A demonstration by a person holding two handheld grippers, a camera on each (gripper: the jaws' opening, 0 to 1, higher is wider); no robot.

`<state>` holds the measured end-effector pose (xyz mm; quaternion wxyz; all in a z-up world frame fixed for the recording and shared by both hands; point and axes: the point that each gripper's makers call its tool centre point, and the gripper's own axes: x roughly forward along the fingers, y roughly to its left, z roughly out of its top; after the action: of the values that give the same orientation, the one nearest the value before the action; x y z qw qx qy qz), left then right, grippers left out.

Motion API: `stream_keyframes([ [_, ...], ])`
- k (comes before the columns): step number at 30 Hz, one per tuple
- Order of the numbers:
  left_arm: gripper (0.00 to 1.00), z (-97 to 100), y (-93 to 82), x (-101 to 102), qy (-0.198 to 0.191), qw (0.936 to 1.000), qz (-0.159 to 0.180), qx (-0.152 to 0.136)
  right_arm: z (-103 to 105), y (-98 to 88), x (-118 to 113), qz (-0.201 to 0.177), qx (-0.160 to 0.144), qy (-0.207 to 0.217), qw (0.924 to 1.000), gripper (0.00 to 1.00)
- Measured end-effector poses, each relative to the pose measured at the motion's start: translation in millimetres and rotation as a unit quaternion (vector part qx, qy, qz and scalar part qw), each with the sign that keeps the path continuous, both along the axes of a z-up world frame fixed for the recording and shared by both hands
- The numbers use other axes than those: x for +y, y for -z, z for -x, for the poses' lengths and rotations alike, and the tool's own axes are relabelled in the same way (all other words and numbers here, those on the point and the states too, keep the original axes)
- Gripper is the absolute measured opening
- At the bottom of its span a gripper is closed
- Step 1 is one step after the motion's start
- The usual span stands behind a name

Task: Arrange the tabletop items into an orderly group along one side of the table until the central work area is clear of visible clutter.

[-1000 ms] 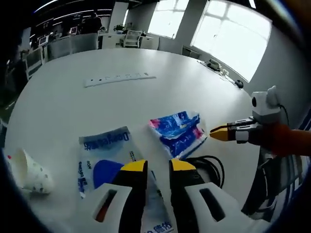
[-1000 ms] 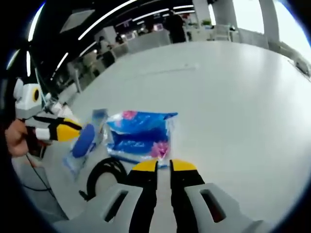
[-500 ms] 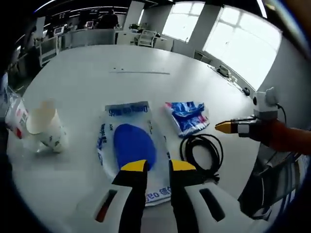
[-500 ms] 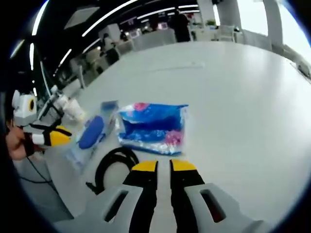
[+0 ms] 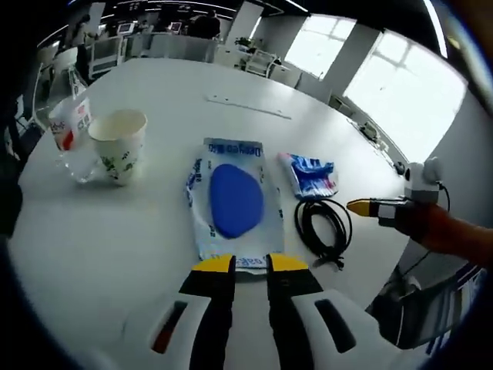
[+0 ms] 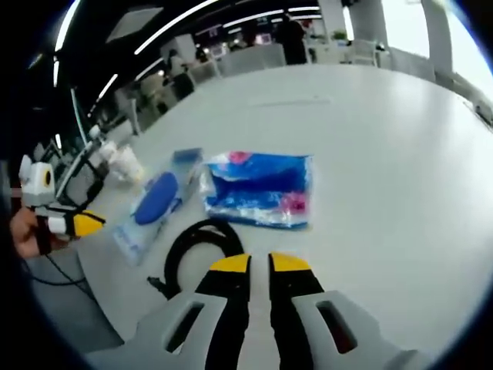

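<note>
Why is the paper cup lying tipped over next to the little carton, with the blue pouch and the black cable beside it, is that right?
Not quite: the paper cup stands upright, open mouth up, as the left gripper view shows. The rest holds: the little carton is next to it, and the blue pouch and black cable lie beside it on the table.

The left gripper view looks down across the white table (image 5: 115, 239) from its near edge; the right gripper view faces leftward; both share the coiled cable (image 5: 322, 227) (image 6: 199, 245)
</note>
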<state>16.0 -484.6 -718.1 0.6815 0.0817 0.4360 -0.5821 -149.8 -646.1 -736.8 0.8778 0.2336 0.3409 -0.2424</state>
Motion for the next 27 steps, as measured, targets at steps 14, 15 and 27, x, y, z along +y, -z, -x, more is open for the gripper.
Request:
stream_keyframes([
  [14, 0.14, 4.7, 13.1, 22.4, -0.041, 0.9978, -0.009, 0.050, -8.0, -3.4, 11.6, 0.009, -0.006, -0.014, 0.9998, 0.06],
  [15, 0.14, 5.2, 14.1, 22.3, -0.044, 0.9976, -0.009, 0.054, -8.4, -4.1, 11.9, 0.011, -0.005, -0.017, 0.9998, 0.07],
  [27, 0.15, 7.5, 24.4, 12.3, -0.075, 0.9936, -0.011, 0.084, -36.2, -17.5, -8.8, 0.037, -0.007, -0.027, 0.9989, 0.07],
])
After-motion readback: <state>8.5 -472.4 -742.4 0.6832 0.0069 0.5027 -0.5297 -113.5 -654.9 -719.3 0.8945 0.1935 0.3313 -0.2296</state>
